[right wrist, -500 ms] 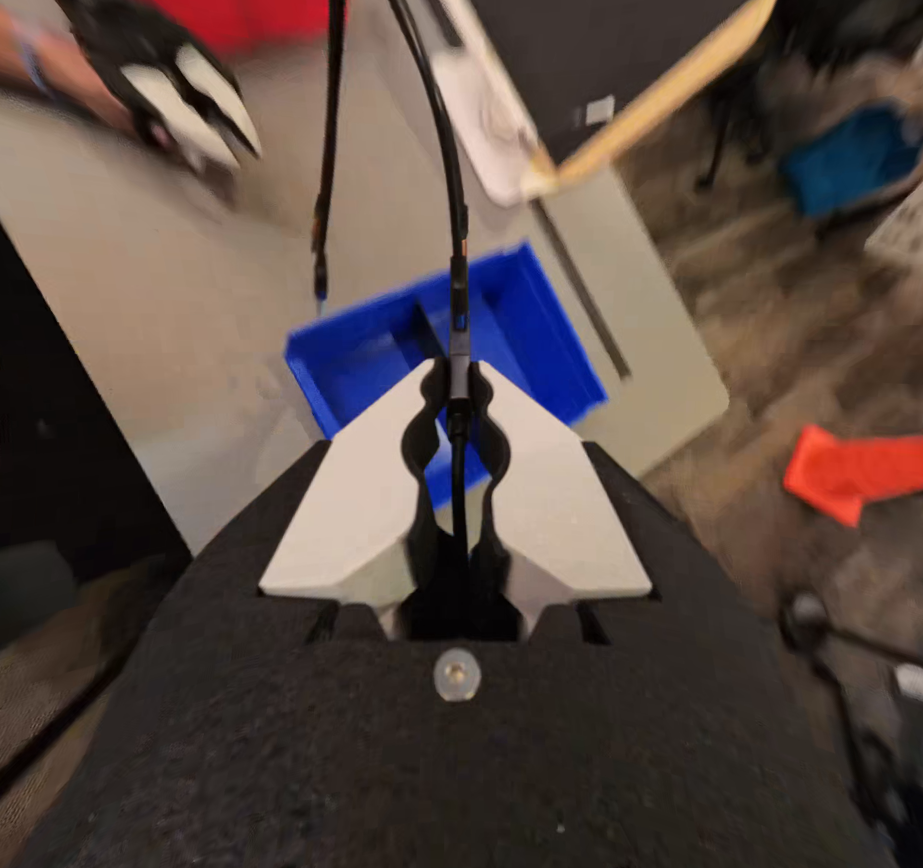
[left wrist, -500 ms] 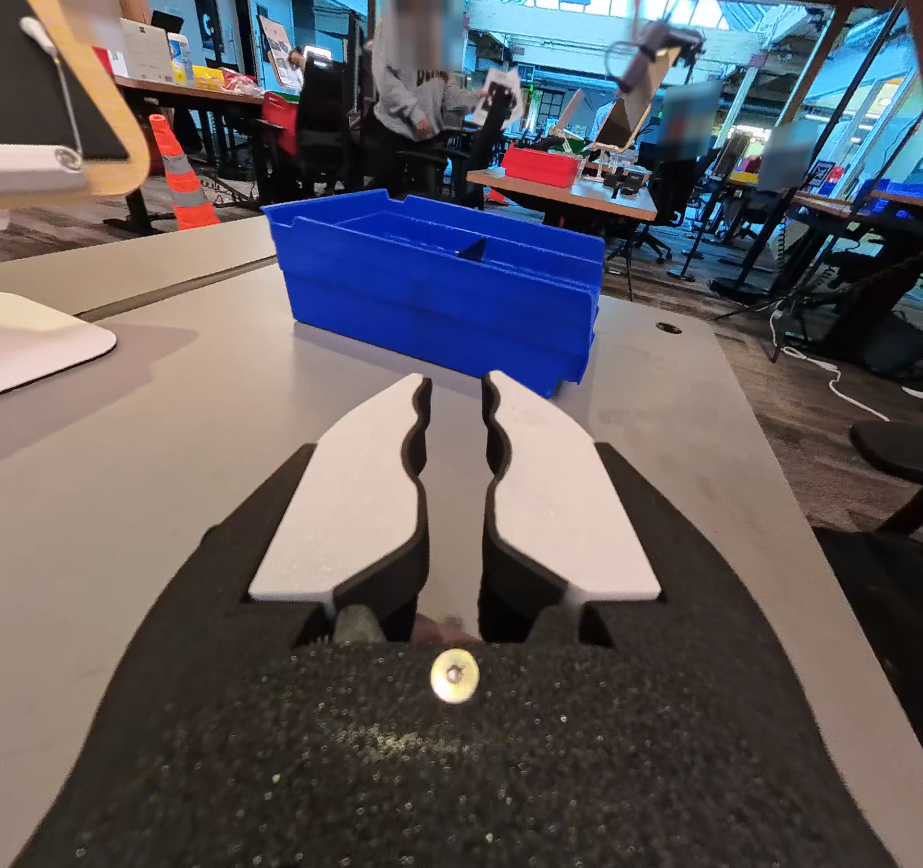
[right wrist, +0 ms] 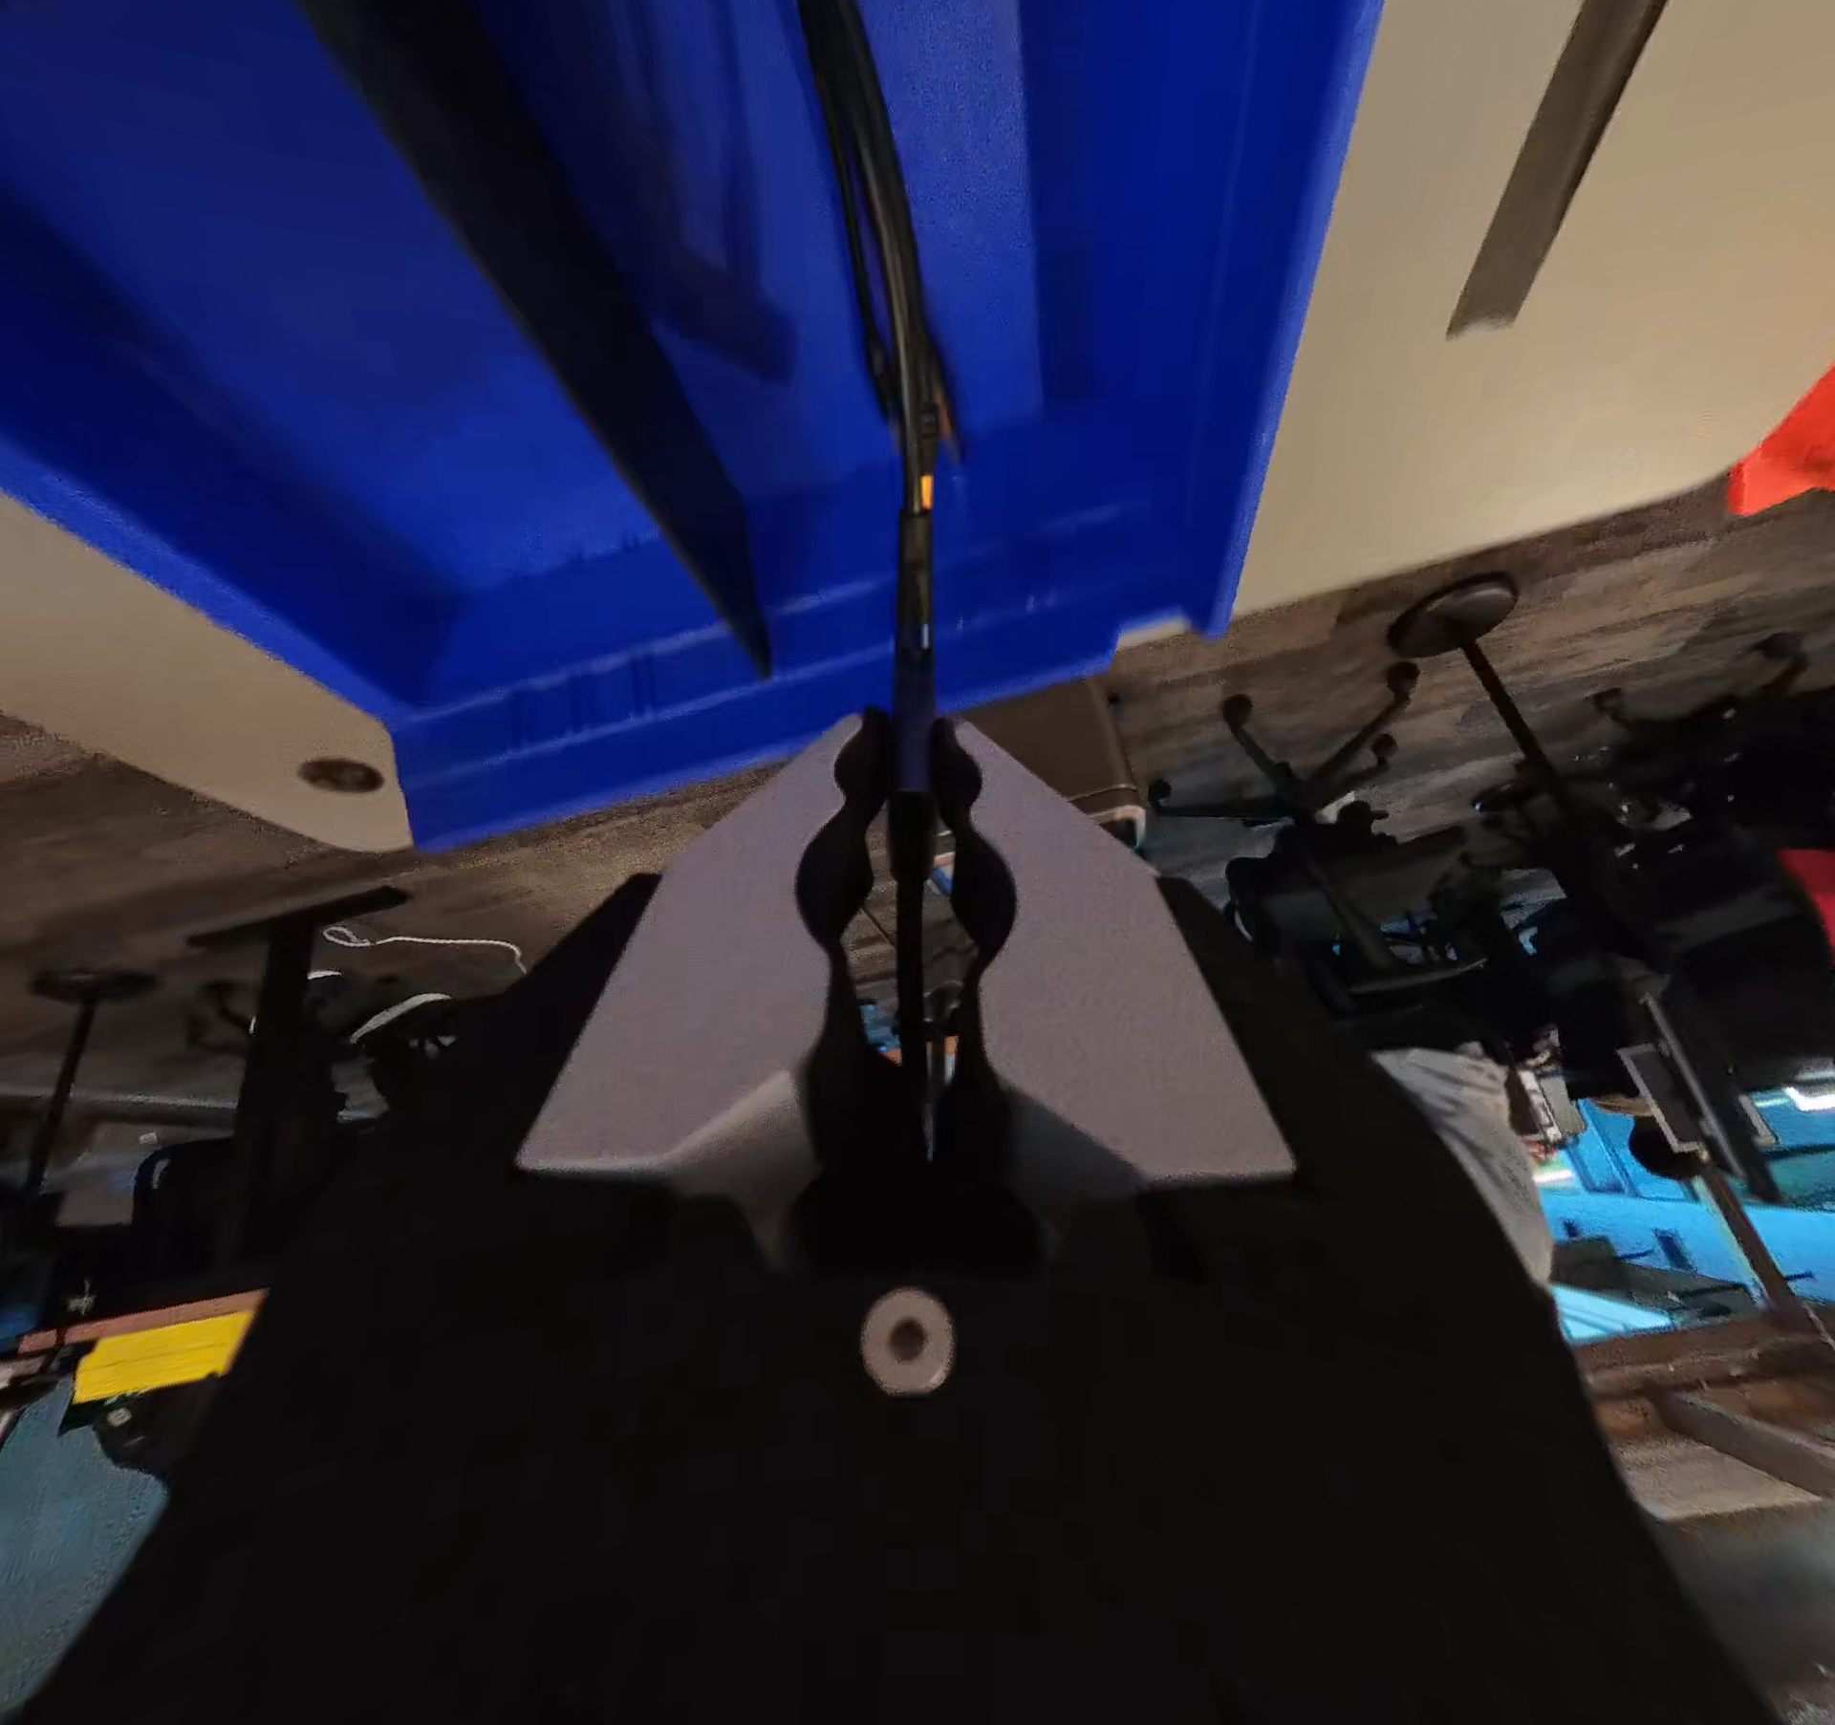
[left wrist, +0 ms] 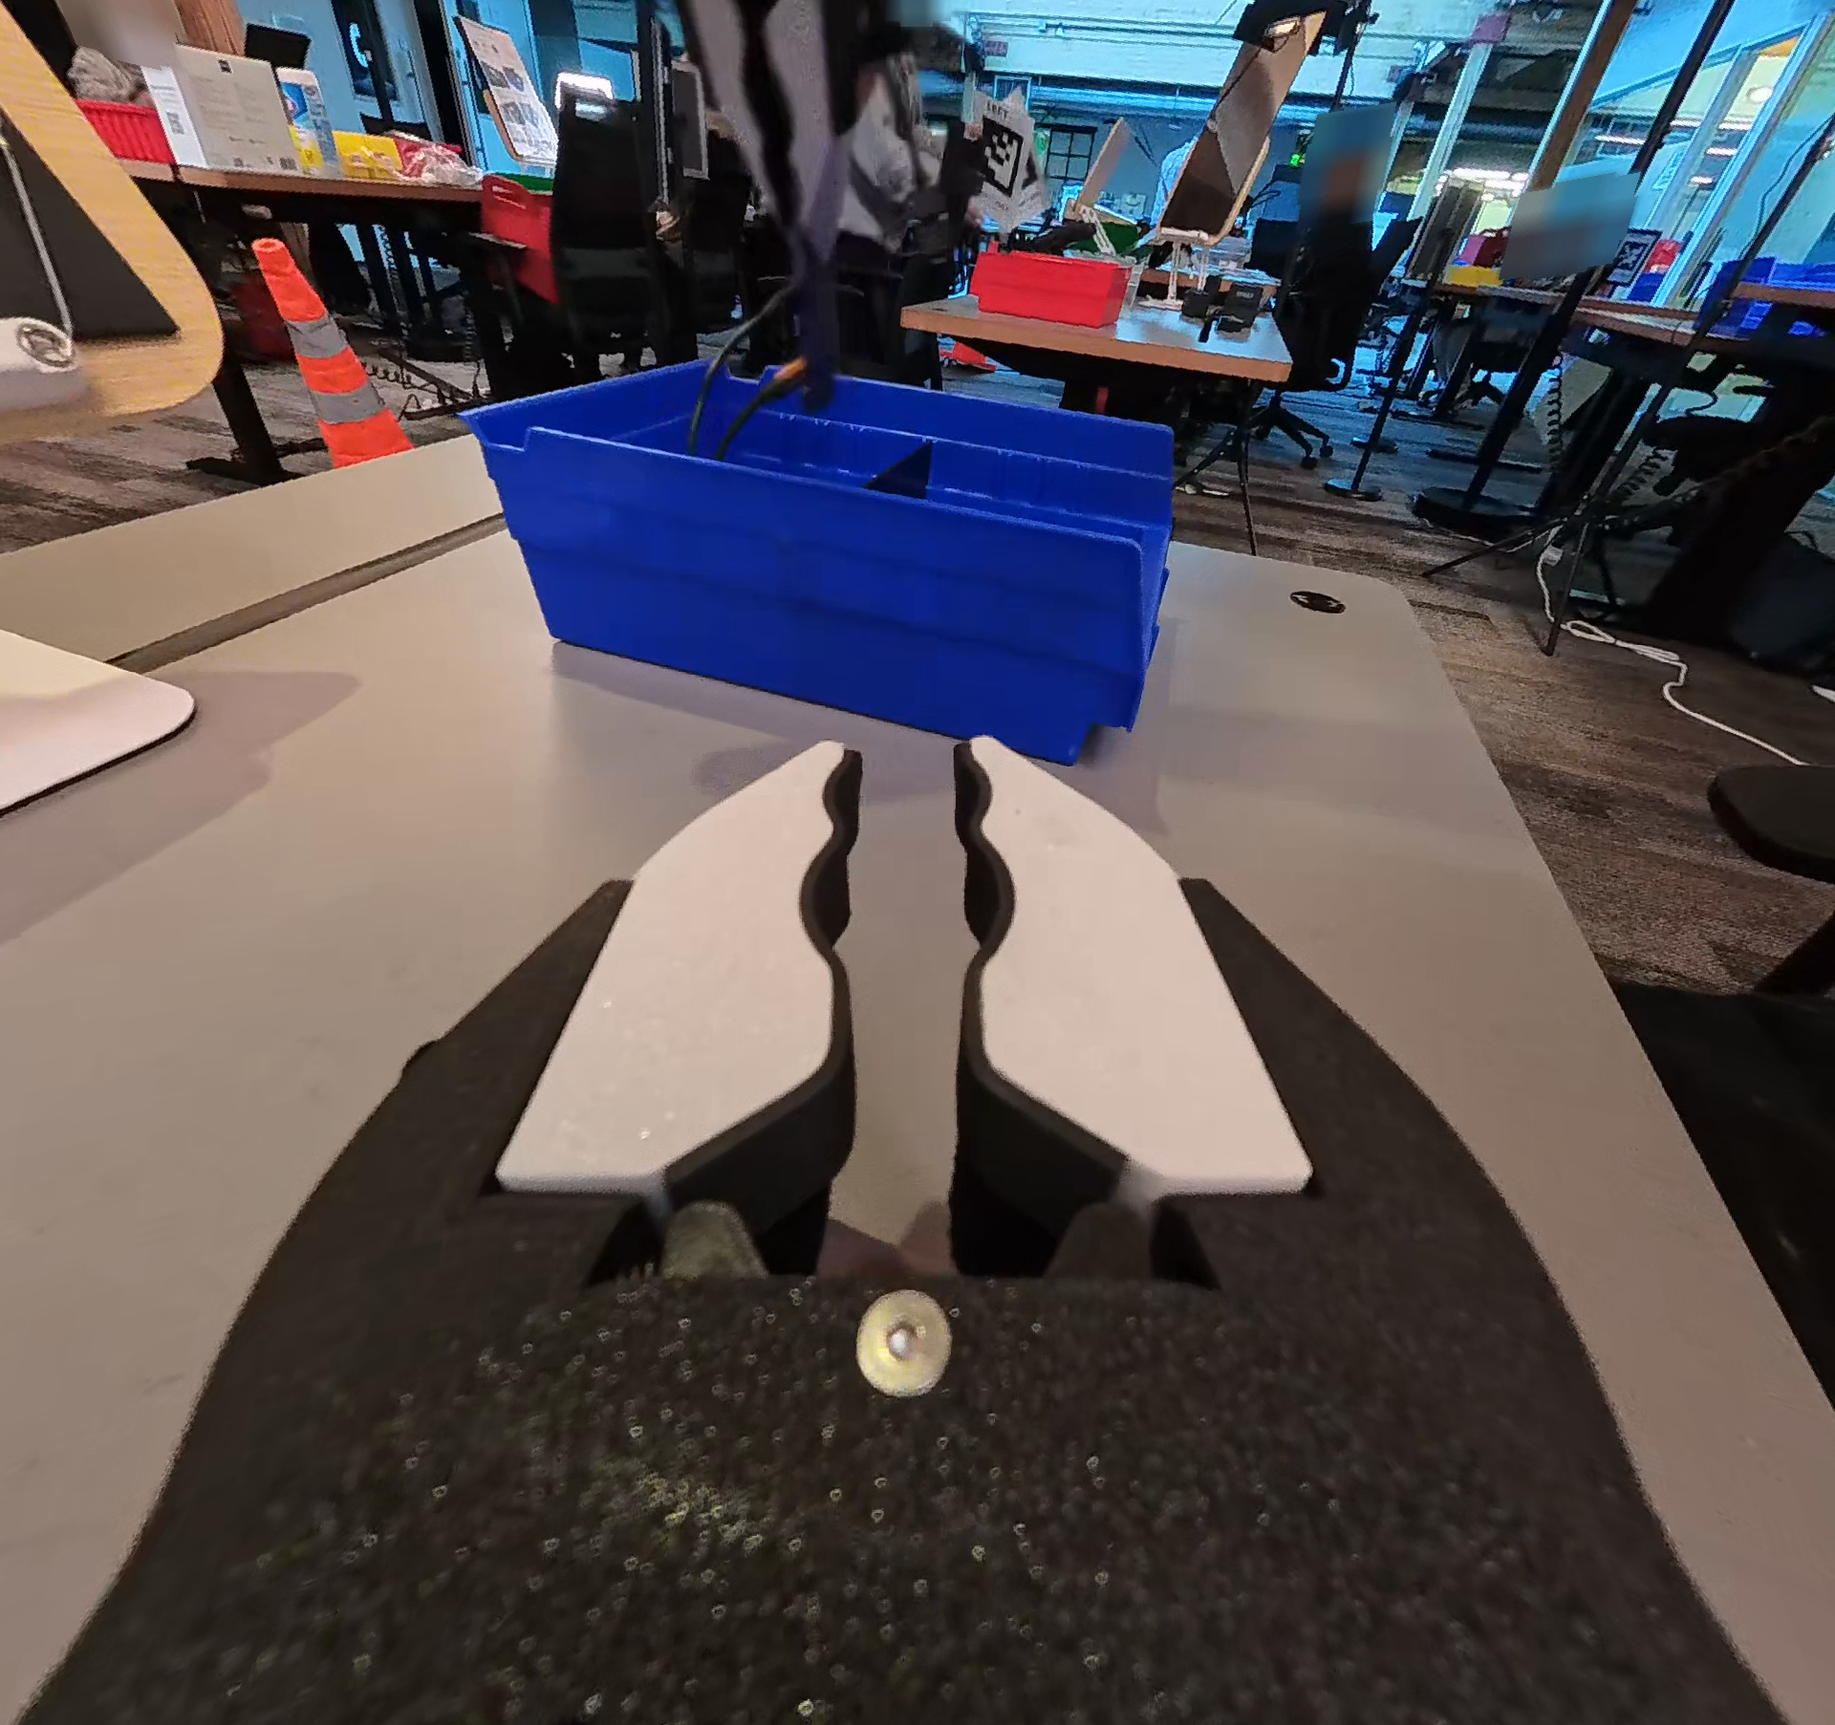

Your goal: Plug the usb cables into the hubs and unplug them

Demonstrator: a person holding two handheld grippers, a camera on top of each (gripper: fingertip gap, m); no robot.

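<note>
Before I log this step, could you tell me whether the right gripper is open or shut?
Shut: the right gripper pinches the black cable over the blue bin.

Bare grey tabletop lies open ahead of the left gripper, lower centre, up to the blue bin walling off mid-frame. Above the bin's left half, the right gripper and dangling black cables crowd the opening; a white base sits at left.

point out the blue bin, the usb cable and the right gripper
blue bin (left wrist: 834, 615): left wrist view, on its near side wall.
usb cable (right wrist: 912, 575): right wrist view, on the dark stretch above the fingertips.
right gripper (right wrist: 909, 764): right wrist view, between its fingertips, shut on the cable.
</note>
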